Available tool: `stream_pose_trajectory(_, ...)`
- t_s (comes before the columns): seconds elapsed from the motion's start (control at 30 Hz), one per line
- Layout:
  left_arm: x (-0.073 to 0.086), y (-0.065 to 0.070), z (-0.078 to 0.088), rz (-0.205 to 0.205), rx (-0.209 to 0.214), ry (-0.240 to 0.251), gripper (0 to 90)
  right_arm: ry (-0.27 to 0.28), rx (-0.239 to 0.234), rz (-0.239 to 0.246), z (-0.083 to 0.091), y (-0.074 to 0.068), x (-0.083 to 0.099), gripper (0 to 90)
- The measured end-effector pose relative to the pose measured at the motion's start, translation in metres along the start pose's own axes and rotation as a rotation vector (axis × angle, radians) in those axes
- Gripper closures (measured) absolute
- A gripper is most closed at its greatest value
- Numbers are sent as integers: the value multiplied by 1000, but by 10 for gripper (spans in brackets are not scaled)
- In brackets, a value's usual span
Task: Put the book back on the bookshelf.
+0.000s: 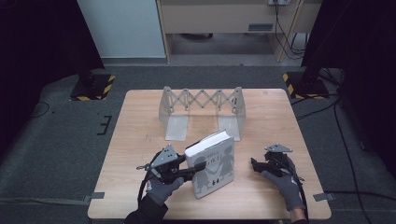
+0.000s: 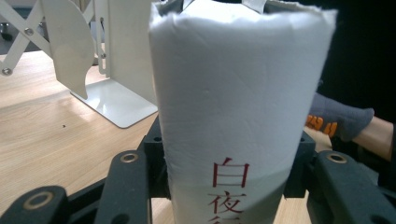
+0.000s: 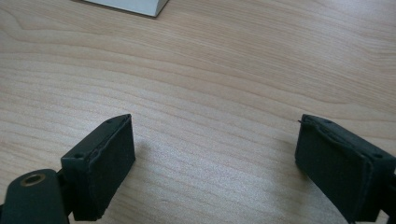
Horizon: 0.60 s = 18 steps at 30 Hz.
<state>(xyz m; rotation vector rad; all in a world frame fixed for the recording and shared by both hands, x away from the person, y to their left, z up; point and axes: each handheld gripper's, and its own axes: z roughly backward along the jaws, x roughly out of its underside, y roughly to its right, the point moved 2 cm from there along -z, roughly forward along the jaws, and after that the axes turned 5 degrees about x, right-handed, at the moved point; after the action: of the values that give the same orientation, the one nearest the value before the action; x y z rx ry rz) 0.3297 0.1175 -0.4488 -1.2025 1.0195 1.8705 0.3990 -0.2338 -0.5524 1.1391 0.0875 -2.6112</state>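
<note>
A thick white book (image 1: pixel 212 163) with grey figure silhouettes on its cover stands tilted near the table's front middle. My left gripper (image 1: pixel 195 167) is shut on its spine side. In the left gripper view the white spine (image 2: pixel 233 116) with red characters rises between the two black jaws, which press on both sides. An expandable white book rack (image 1: pixel 201 112) stands behind it at the table's back middle. My right gripper (image 1: pixel 256 164) sits to the right of the book, apart from it, open; its pads (image 3: pixel 105 163) hover over bare wood with nothing between them.
The light wooden table (image 1: pixel 140 140) has free room at left and right front. A corner of the rack's white base plate (image 3: pixel 135 5) shows in the right gripper view. Black stands with yellow-striped bases (image 1: pixel 93 86) flank the table on the grey floor.
</note>
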Motion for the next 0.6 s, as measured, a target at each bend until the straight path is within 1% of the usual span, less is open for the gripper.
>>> stream_pose_trajectory(0.03, 0, 1, 0, -11, -3, -1, 491, -6, 1, 0, 0, 0, 0, 79)
stream_pose_trajectory(0.07, 0, 1, 0, -10, -3, 0, 490, -16, 4, -4, -1, 0, 0, 36)
stream_pose_trajectory(0.1, 0, 2, -1, -4, -9, 3, 488, -25, 8, -9, -2, 0, 0, 21)
stream_pose_trajectory(0.23, 1, 2, -1, 5, -18, 16, 483, -30, 13, -16, -2, 1, 0, 13)
stream_pose_trajectory(0.27, 1, 2, -1, 8, -17, 19, 481, -29, 22, -25, -1, 1, 1, 13)
stream_pose_trajectory(0.37, 0, 2, -2, 15, -4, 27, 480, -31, 29, -30, 0, 1, 2, 12)
stream_pose_trajectory(0.6, -14, 11, -7, -15, 9, 43, 461, -31, 32, -29, -1, 1, 2, 11)
